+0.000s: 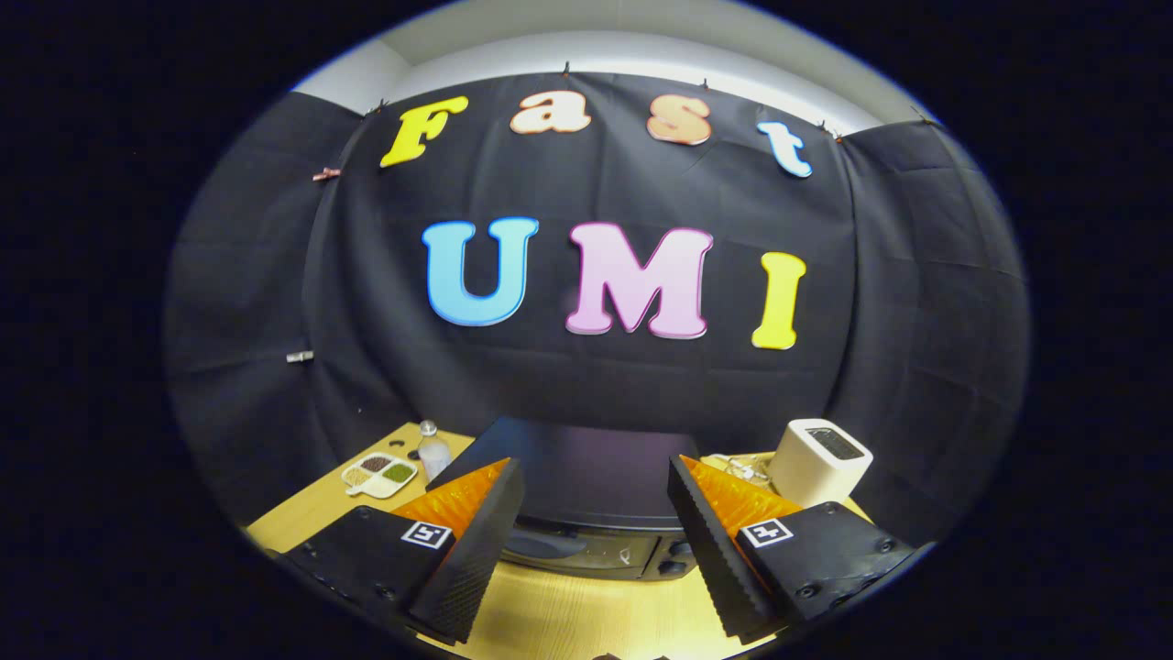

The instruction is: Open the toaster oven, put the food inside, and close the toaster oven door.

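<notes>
The toaster oven [586, 500] is the landmark here: a dark, boxy appliance standing on the wooden table [550, 623] against the booth's black cloth wall. Its flat top faces up toward the camera and only a strip of its front shows, low between the fingers, with what seems a handle and a knob there. The door appears closed, though so little of the front is visible that this stays a judgement; a closed door would fit either an oven yet to be loaded or one loaded and shut again. What lies inside cannot be told.

The gripper [596, 559] hangs above and in front of the toaster oven, tilted down at it, fingers spread wide with nothing between them but air; they frame the oven's top from either side without touching it.

To the left of the toaster oven sit a small divided dish [378, 476] with portions of food and a clear bottle [433, 449]; to its right stands a white rounded box [818, 461].

The oven is likely heavy, rigid and stable. Its door should swing on a hinge, and the handle bar across the front looks the sensible place to grip. The dish seems light and shallow, so tilting it could spill its contents.
</notes>
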